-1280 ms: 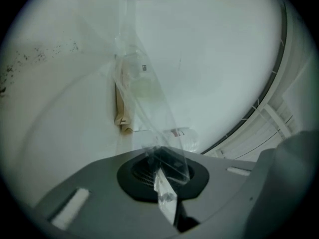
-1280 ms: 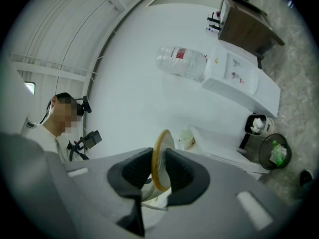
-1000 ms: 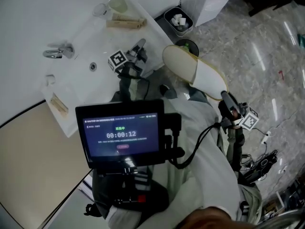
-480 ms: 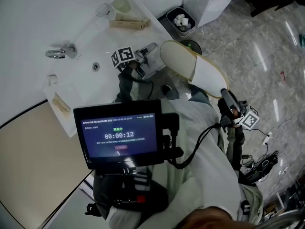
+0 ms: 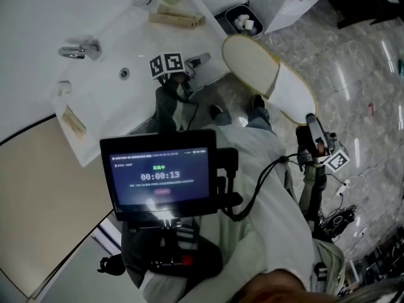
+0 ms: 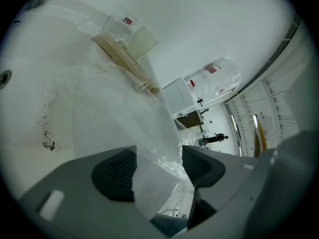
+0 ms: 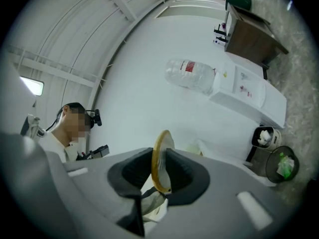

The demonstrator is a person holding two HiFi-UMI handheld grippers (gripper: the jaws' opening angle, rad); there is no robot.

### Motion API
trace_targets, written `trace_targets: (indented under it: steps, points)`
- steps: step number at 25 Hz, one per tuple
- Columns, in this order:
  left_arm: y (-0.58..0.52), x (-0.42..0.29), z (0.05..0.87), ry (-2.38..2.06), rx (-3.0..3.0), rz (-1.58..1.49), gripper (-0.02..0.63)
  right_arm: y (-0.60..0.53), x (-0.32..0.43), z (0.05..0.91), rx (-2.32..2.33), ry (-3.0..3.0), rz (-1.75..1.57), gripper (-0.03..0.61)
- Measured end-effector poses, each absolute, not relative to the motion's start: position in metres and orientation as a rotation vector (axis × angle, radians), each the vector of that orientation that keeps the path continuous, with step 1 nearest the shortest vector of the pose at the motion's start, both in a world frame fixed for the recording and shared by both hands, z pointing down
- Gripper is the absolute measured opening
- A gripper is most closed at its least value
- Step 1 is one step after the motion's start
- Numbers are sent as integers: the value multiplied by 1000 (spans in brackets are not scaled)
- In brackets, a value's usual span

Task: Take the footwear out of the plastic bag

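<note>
Releasing the plastic bag (image 6: 149, 128): my left hand-held gripper (image 6: 157, 166) has just gone from shut to wide apart, then eased in slightly. The film hangs loose between the pads, unpinched, over the sink (image 5: 107, 49). My right hand-held gripper (image 7: 159, 171) is clamped on the slipper (image 5: 265, 81) at its yellow-trimmed edge. The slipper was close by the left jaws half a second ago; now it is held clear of them, with no film visible on it. Judgement: footwear out of bag, task essentially complete.

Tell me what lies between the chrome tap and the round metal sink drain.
Nothing: the head view shows only bare white basin between the chrome tap and the round drain.
</note>
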State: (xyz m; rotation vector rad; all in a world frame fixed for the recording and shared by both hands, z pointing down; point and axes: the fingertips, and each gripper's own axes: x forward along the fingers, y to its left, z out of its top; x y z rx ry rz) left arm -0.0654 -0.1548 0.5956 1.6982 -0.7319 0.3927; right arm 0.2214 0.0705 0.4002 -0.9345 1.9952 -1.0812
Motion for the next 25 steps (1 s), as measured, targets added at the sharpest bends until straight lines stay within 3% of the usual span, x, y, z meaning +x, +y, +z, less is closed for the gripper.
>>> trace_targets:
  steps: [7,14,25]
  points:
    - [-132,-84,579,-737,1642,286,318,-14,169,462,-979,1960,-1241,81]
    - [-112,-83,563,-745,1493,62,424,-77,115,485,-952,1965,-1323,81]
    - [-90,-94,554,-785,1503,-67,425,-100,42,525,-942,2142,-1468,81]
